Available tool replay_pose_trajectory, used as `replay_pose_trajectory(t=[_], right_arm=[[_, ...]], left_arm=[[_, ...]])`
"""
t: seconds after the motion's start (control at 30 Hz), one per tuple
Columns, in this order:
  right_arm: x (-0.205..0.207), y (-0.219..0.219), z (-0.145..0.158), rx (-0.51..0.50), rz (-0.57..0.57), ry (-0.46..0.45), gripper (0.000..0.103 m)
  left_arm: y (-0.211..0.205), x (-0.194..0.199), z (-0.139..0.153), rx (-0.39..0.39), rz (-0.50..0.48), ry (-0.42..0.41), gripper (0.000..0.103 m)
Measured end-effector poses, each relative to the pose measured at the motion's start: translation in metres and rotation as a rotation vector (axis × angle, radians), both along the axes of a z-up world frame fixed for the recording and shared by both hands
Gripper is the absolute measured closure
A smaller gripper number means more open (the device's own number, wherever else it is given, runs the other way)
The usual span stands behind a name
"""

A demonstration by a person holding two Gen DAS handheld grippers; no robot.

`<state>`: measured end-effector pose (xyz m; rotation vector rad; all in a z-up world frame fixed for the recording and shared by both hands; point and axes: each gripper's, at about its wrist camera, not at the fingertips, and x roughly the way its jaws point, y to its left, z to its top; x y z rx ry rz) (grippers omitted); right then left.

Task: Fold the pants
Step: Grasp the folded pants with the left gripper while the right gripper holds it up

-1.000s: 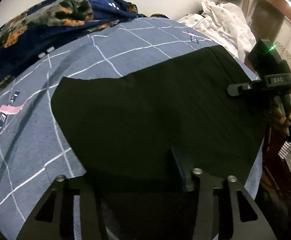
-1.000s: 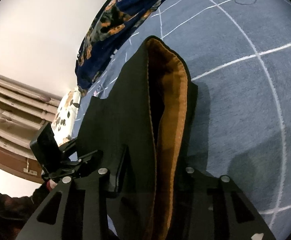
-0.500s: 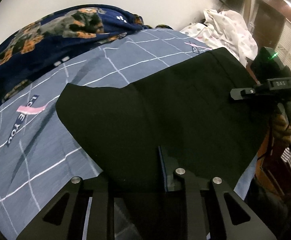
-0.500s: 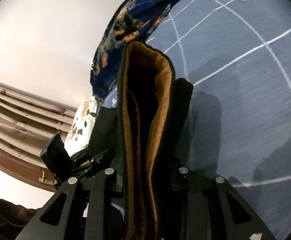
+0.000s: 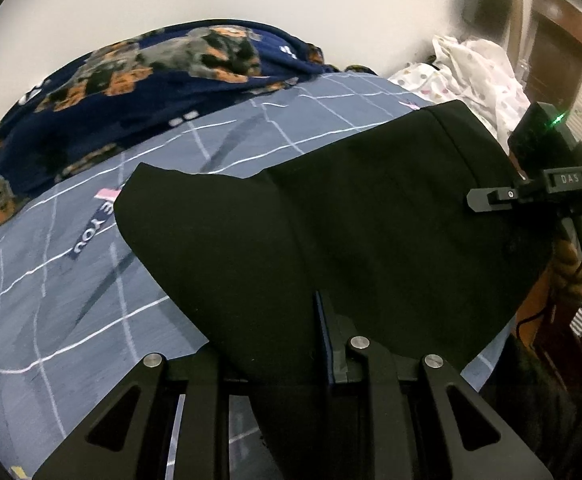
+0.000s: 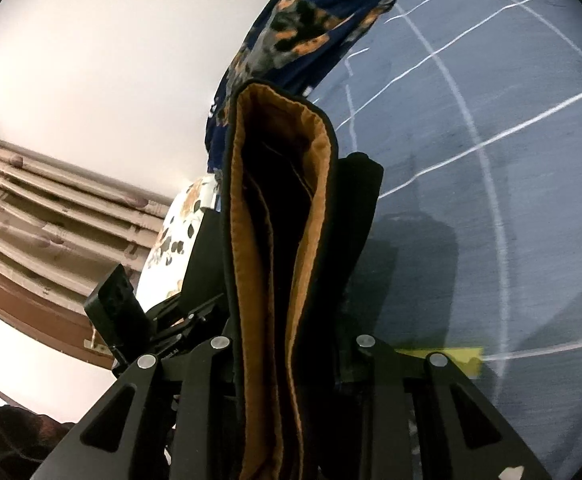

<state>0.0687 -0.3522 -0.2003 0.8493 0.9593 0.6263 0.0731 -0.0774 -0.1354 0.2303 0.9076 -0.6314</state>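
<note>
We see the black pants (image 5: 371, 232) spread in a broad, smooth panel across the blue checked bedsheet (image 5: 71, 320), while their waistband end (image 6: 283, 208) stands upright and gapes open, showing an orange-brown lining inside the black outer cloth.

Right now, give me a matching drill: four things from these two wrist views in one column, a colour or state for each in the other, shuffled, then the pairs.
Things:
1. black pants
2. bedsheet
3. blanket
4. waistband lining

Colour or state:
A. navy with an orange and grey print, bunched by the wall
B. tan-orange, facing the right wrist camera
C. clamped at both ends, by left gripper and right gripper
D. grey-blue with white grid lines

Pairs: 1-C, 2-D, 3-A, 4-B
</note>
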Motion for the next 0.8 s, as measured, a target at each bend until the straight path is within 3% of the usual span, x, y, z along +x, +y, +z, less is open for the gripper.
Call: replay_pose_trajectory(t=[0.8], right_arm=[[0.039, 0.089, 0.020, 0.008, 0.104, -0.014, 0.078]], left_arm=[[0.087, 0.018, 0.022, -0.020, 0.149, -0.045, 0.082]])
